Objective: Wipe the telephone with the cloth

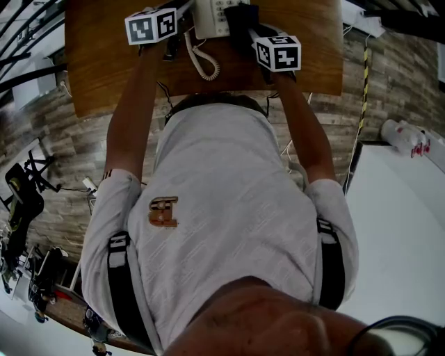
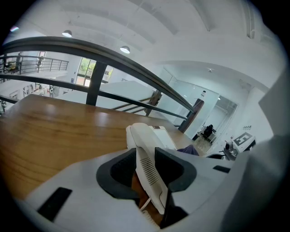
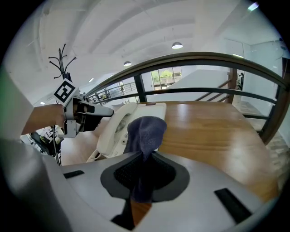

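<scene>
Telephone stands on the table, at the edge far from the person, with its coiled cord trailing toward them. Left gripper sits on the telephone's left, jaws narrowed onto the cord end of the handset; the handset's other end lies against the base. This grip probably steadies the unit, or readies the handset for lifting, so that wiping does not push it across the table. Right gripper works from the telephone's right, jaws clamped on the lower part of the cloth. The free upper fold bunches out ahead of the jaws, just beside the handset, so fabric rather than the jaws would meet the plastic. Contact between cloth and telephone cannot be confirmed.
</scene>
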Available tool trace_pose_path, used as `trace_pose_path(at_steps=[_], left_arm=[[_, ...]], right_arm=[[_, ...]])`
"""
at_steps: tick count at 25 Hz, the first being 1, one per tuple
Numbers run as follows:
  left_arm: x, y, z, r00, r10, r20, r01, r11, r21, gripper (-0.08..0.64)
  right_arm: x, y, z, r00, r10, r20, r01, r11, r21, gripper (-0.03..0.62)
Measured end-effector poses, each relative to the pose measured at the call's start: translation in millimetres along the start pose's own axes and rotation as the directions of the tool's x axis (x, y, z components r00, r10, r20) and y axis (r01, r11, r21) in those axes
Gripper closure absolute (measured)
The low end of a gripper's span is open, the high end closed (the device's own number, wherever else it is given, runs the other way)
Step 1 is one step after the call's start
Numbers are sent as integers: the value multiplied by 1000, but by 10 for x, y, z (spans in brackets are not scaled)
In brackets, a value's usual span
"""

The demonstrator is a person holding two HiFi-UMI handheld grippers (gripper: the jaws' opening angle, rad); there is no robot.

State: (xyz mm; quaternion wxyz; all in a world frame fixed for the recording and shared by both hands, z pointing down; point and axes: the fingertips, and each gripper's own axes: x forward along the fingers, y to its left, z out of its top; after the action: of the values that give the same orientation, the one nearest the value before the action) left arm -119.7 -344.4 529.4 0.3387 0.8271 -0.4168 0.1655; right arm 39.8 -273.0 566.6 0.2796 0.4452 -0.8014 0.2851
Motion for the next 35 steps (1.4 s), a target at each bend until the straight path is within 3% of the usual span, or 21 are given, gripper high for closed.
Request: trace_pose_path(at_steps=[9,15,19,23,28,35], left_arm=[[-18,-5,-4,1000,8,-2,-8,1000,6,425],[-27,-40,14,1000,15,-14,-15,999,33,426],[-120,-172,115,1000,-9,29,8,999,43,426],[-276,-406,368,990,-63,124,52,995,90,444],[-497,-817,665,956,-185,226,142,970,196,474],[-762,-1108,920,926,-224,303,129,944,303,511]], right_arm=[[-260,-335,-37,998,-57,26,56,997,49,532],[-463,-268,309,993,-27,112,23,999,44,532],[-594,-106,616,983,15,182,-18,1000,13,532],[-718,107,947,961,76,267,-71,997,-28,532],[-870,346,1312,918,153,367,-138,988,-66,532],[-1023,595,1602,867,228,443,-194,973,-122,532]])
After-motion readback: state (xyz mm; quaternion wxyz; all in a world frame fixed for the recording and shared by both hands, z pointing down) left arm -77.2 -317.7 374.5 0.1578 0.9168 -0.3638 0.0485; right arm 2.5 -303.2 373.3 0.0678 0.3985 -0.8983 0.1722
